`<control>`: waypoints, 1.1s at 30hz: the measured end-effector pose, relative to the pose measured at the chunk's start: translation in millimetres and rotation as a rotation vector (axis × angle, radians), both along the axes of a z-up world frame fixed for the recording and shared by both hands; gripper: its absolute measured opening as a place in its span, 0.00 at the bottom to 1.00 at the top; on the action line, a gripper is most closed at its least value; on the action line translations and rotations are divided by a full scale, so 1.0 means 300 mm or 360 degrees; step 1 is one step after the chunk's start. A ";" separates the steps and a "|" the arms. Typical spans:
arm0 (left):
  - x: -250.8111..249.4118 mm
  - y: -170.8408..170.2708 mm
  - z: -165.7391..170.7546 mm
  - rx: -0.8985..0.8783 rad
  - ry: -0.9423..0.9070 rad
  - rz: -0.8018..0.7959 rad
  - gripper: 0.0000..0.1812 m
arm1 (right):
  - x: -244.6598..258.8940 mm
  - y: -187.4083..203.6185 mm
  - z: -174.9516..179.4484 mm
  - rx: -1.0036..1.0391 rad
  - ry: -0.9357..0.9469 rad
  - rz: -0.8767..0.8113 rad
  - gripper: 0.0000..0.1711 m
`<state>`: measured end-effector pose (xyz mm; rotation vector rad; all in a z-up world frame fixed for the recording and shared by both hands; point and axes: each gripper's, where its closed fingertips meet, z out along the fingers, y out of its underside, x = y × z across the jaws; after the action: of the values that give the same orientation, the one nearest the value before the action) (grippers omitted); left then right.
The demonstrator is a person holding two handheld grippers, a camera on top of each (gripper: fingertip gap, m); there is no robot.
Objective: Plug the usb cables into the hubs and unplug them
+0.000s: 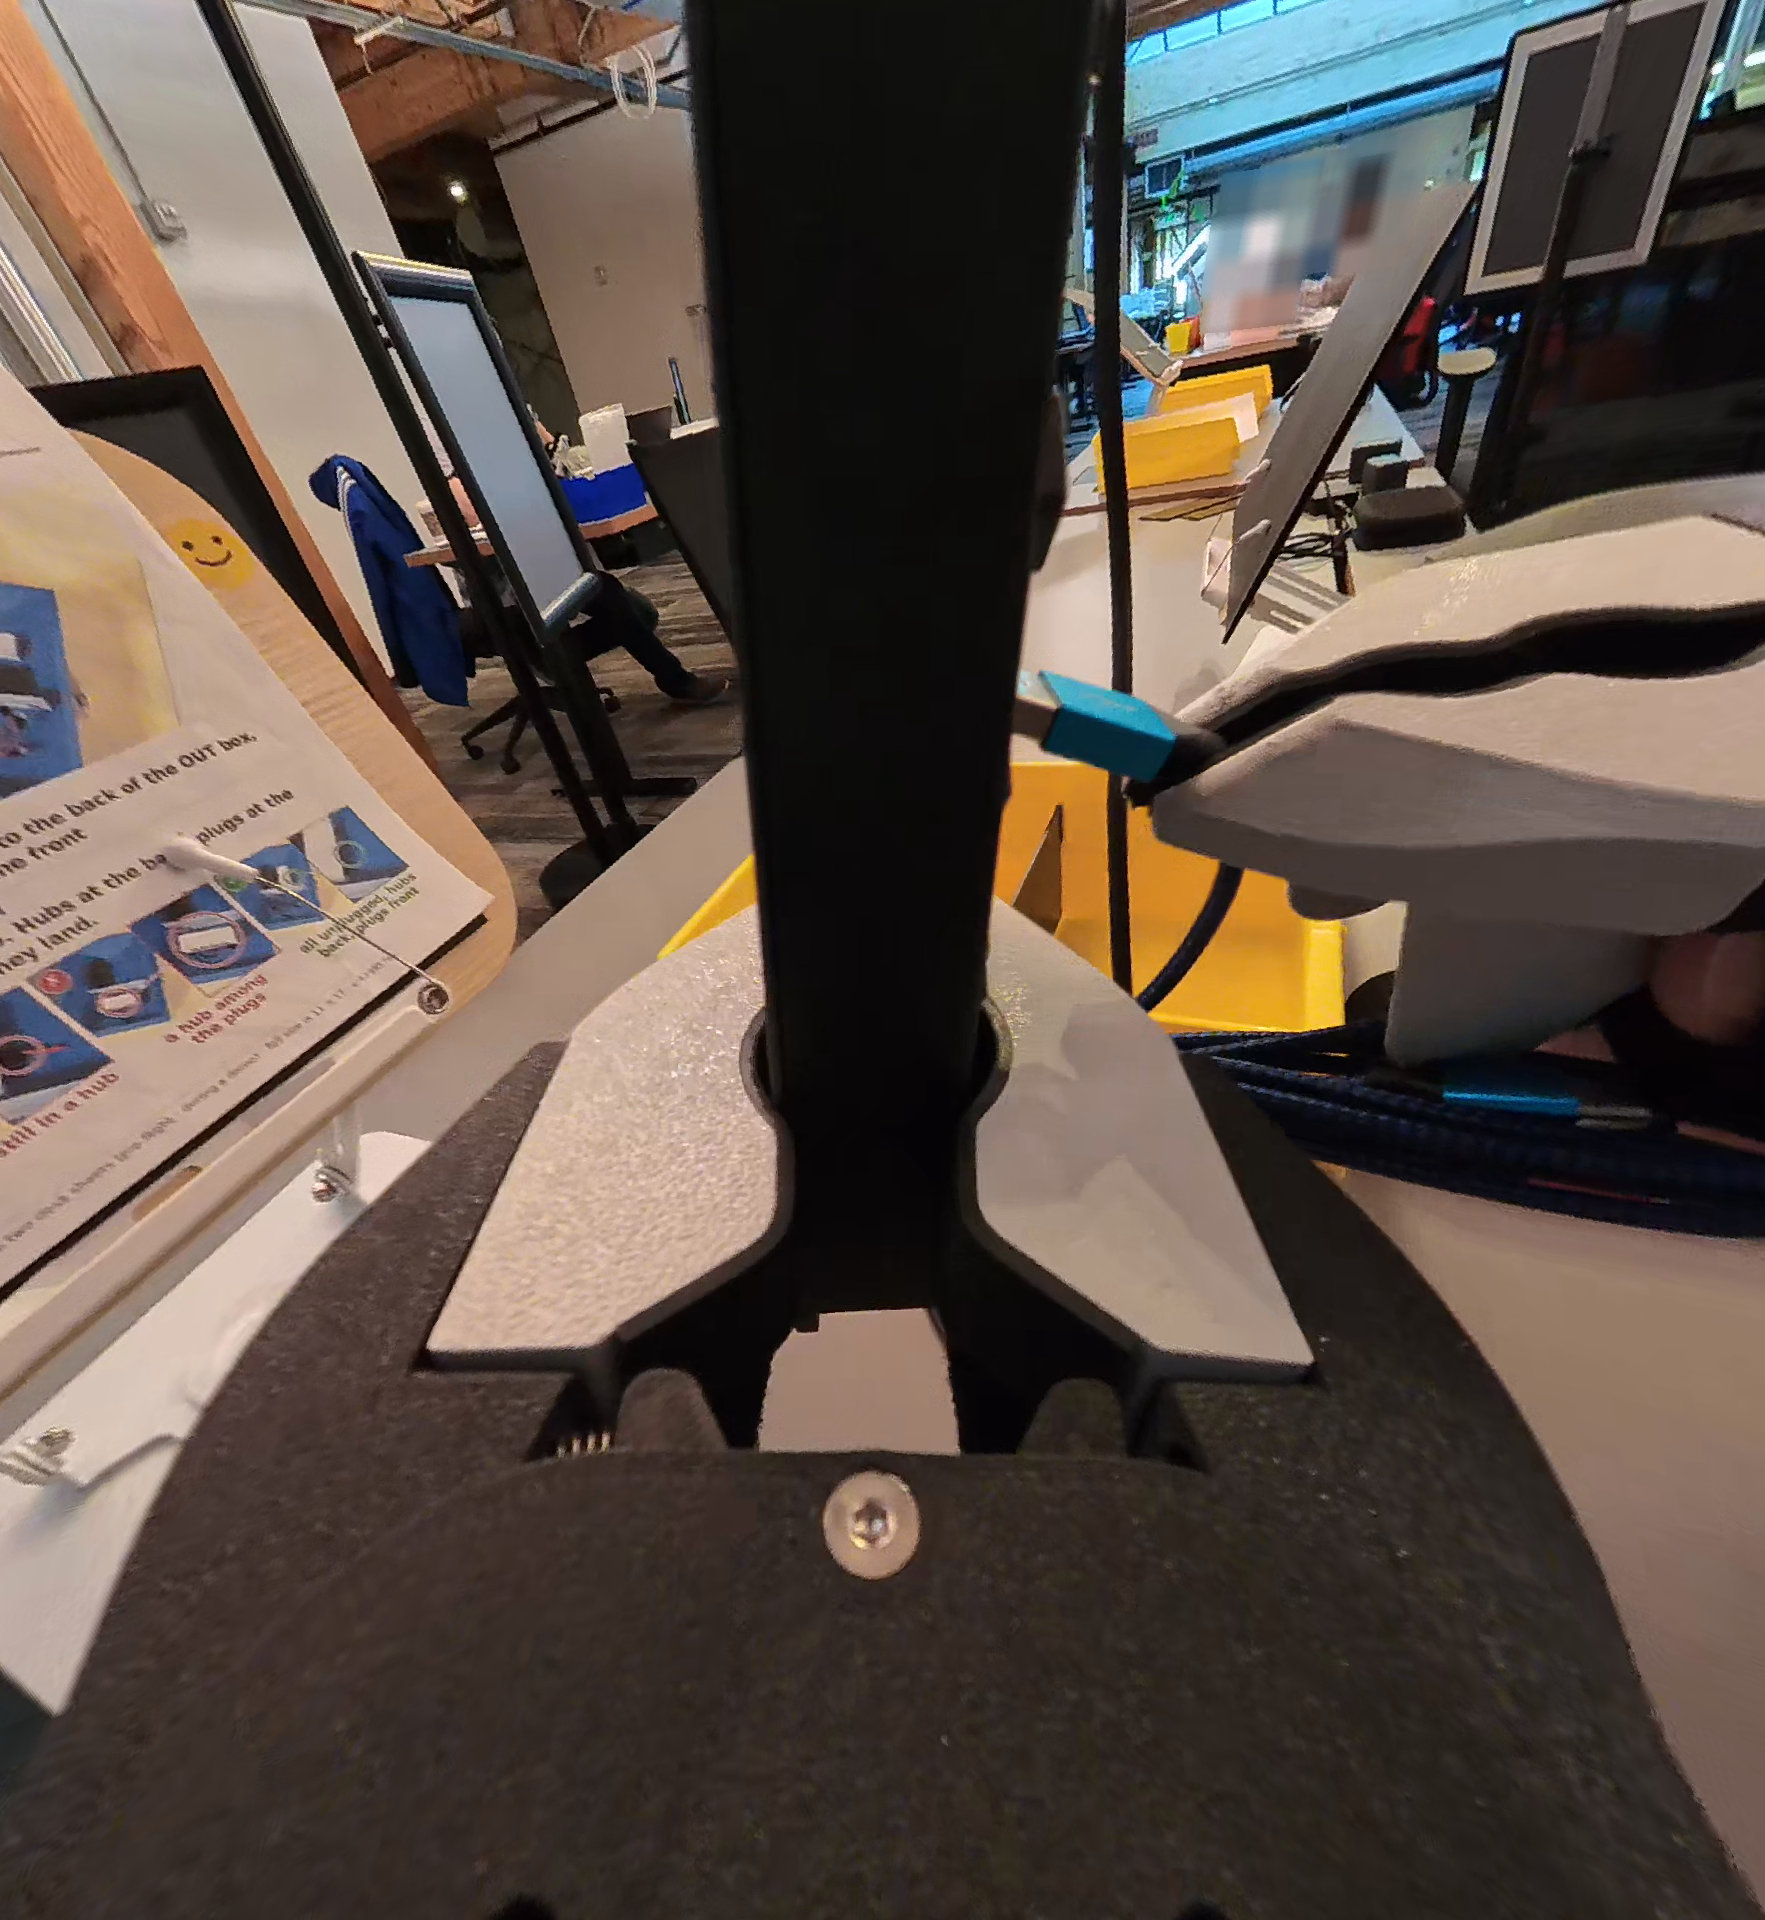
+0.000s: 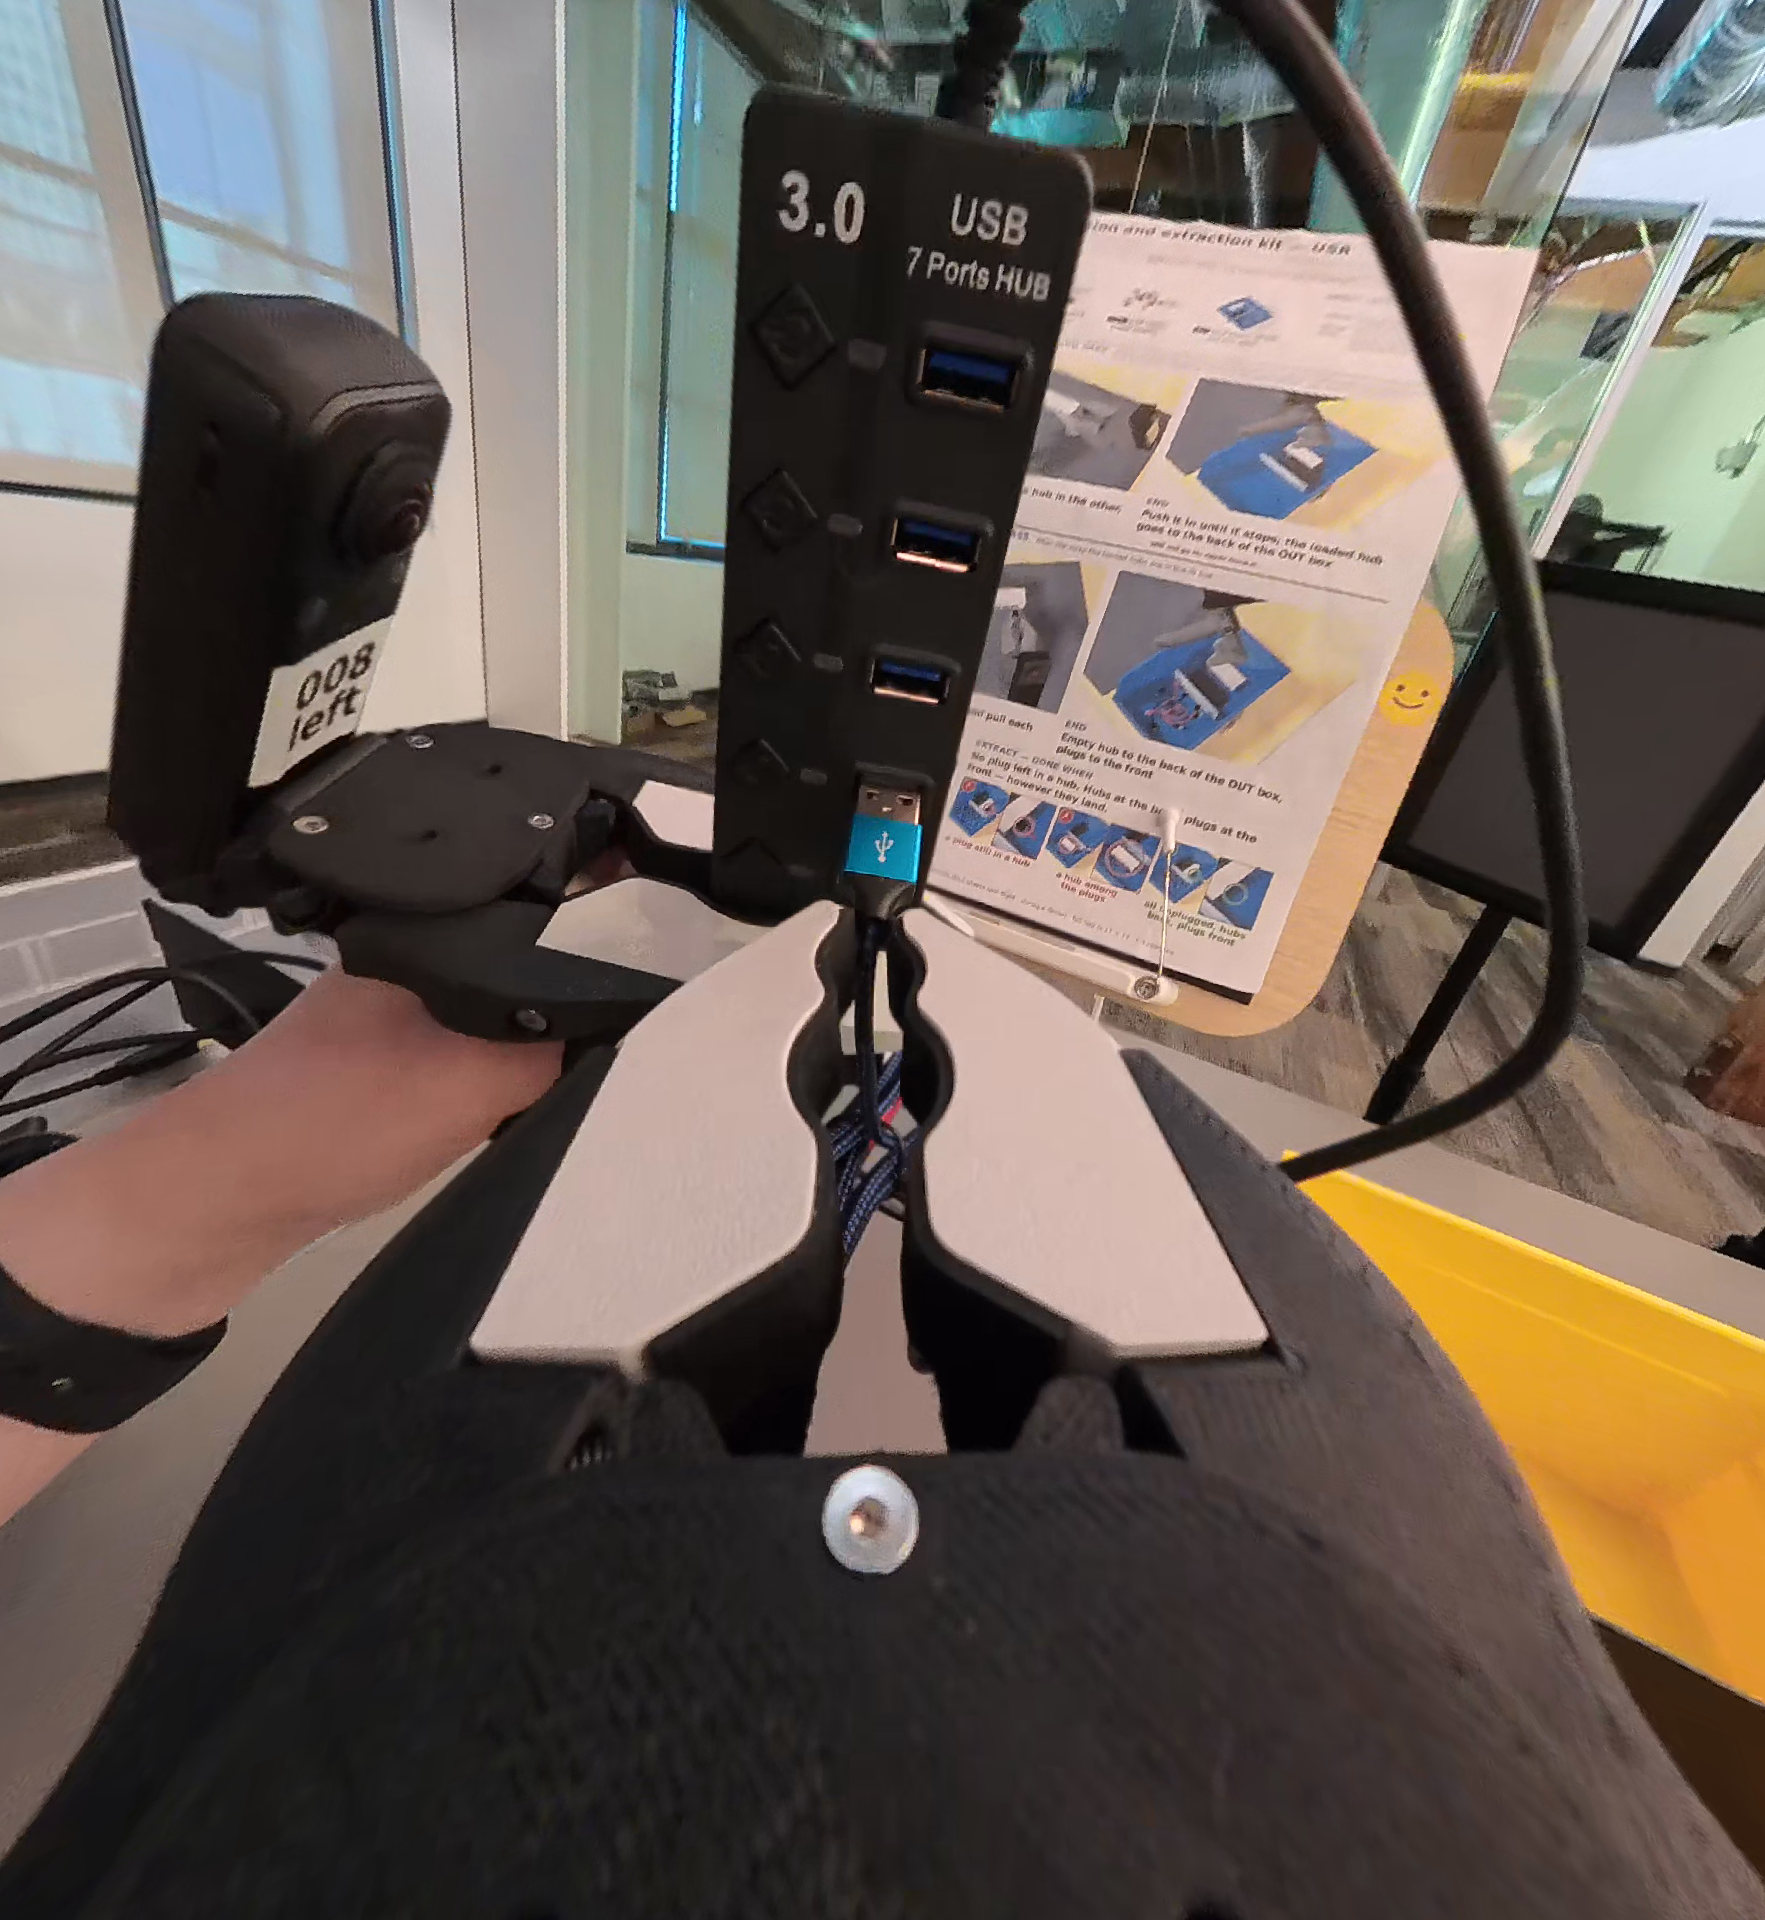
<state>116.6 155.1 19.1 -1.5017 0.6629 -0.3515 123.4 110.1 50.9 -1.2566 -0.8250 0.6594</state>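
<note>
Two tongs, one job: left tongs (image 1: 873, 1049) clamped on the upright black USB hub (image 2: 899, 499), right tongs (image 2: 870, 920) pinching the blue USB plug (image 2: 883, 842) by its cable neck. Plug tip just at the fourth port, axis pointing straight in; likely mid-insertion or mid-extraction.

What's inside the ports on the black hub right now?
On the hub, the blue USB plug sits at the fourth port, metal tip still showing. Three ports above are empty. Lower ports are hidden behind the right gripper.
</note>
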 end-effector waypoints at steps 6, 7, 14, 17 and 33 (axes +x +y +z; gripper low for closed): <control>0.025 0.006 -0.009 -0.0090 -0.0114 -0.0058 0.15 | 0.010 0.013 0.010 0.0031 0.0102 -0.0002 0.03; 0.031 0.005 -0.010 -0.0107 -0.0135 -0.0072 0.15 | 0.014 0.014 0.012 0.0042 0.0120 -0.0007 0.03; 0.023 0.015 -0.025 -0.0100 -0.0035 -0.0004 0.15 | 0.028 0.016 -0.001 -0.0063 0.0122 0.0051 0.03; 0.011 0.022 -0.031 -0.0079 0.0065 0.0086 0.15 | 0.033 0.021 -0.003 -0.0088 0.0078 0.0023 0.03; 0.036 0.001 -0.054 -0.0107 0.0170 0.0001 0.15 | 0.033 0.031 0.002 -0.0183 0.0007 0.0041 0.03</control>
<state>127.5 155.4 2.9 -1.5934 0.7415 -0.2971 133.3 119.3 51.6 -1.3498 -0.8103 0.7387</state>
